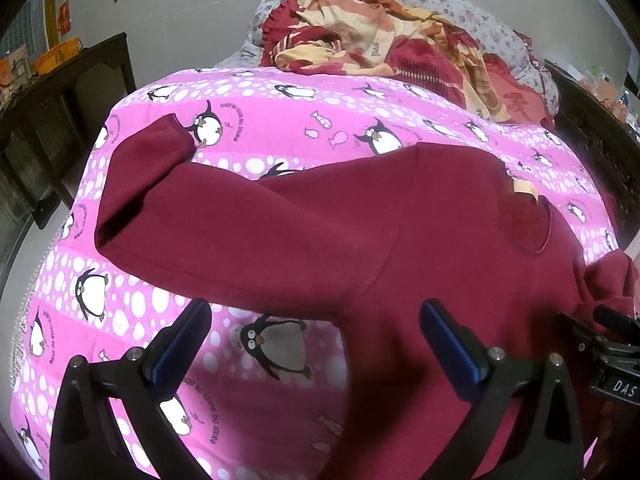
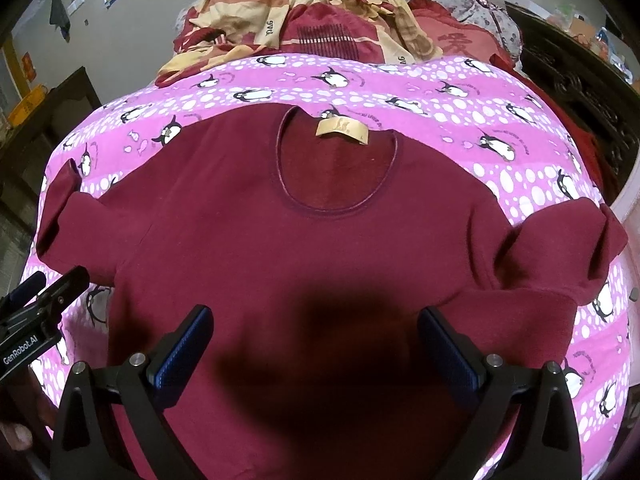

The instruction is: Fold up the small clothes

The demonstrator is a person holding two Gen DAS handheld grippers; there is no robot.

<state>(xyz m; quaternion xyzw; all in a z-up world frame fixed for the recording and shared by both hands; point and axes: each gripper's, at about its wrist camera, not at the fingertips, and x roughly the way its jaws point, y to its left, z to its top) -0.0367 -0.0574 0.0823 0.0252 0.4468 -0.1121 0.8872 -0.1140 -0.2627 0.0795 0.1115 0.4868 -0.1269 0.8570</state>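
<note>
Both sets of fingers are spread wide, nothing between the pads. Left gripper (image 1: 316,344) hovers over the shirt's left underarm, one finger above the sheet, the other above the fabric. Right gripper (image 2: 316,346) hangs over the lower middle of the maroon shirt (image 2: 304,248), pointing at the collar, its shadow on the cloth. Shirt lies face-up and flat on the pink penguin sheet (image 2: 516,184), both sleeves bent, tan neck label (image 2: 342,131) showing. Further back, a crumpled red and cream blanket (image 2: 304,20) sits at the bed's head.
</note>
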